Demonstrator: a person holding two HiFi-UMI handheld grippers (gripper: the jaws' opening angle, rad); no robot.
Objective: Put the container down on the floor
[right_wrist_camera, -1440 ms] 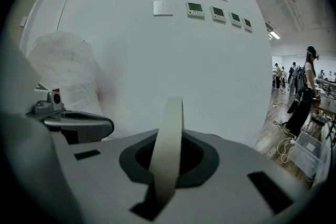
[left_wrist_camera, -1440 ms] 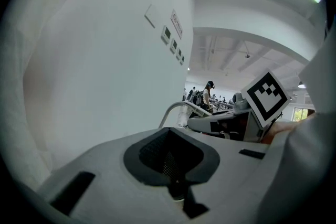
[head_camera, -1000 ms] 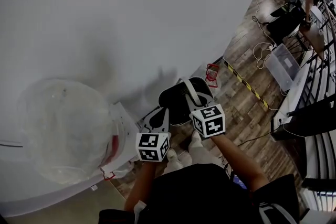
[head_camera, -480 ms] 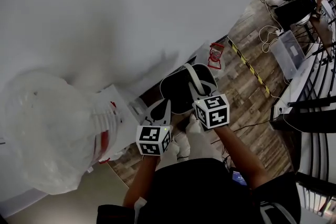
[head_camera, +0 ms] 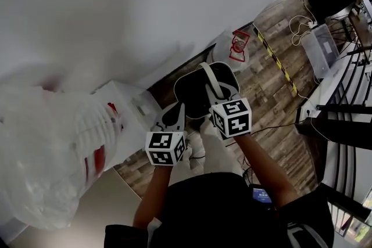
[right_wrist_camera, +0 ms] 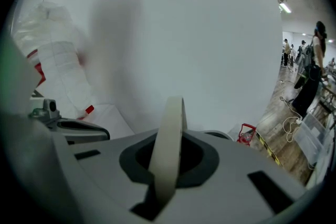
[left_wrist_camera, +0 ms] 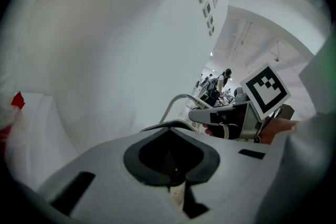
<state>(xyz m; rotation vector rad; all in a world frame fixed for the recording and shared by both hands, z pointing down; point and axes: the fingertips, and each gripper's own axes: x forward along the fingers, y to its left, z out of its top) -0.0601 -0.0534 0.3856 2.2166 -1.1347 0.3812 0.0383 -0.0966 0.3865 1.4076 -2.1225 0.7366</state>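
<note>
Right gripper [right_wrist_camera: 156,195] jaws were nearly together, clamped on the container's pale strap handle [right_wrist_camera: 169,149], which ran up out of the slit and arched forward. Its marker cube [head_camera: 231,118] sat just behind, on the person's right hand.

Left gripper [left_wrist_camera: 176,192] jaws were also almost closed, with a thin pale edge pinched in the gap. In the head view its tips sat at the container's near-left rim. Its marker cube [head_camera: 165,148] was lower and left of the right one. From the left gripper view the handle arch and the right gripper showed just ahead and to the right.

Container [head_camera: 195,99] was black, oval and open-topped, held between the two grippers with the handle crossing its right side. It was over the wood floor [head_camera: 273,107], close to the foot of the white wall [head_camera: 145,9]. Whether it touched the floor couldn't be told.

Further out:
- A white box [head_camera: 131,107] stood left of the container against the wall.
- A big clear plastic-wrapped bundle [head_camera: 46,148] with red marks filled the lower left.
- A small red-framed object [head_camera: 237,46] sat at the wall base beyond the container.
- A yellow-black tape stripe [head_camera: 278,67] ran along the floor past it.
- A clear storage bin [head_camera: 322,49] and cables were far right.
- People [right_wrist_camera: 315,60] stood in the distance.
</note>
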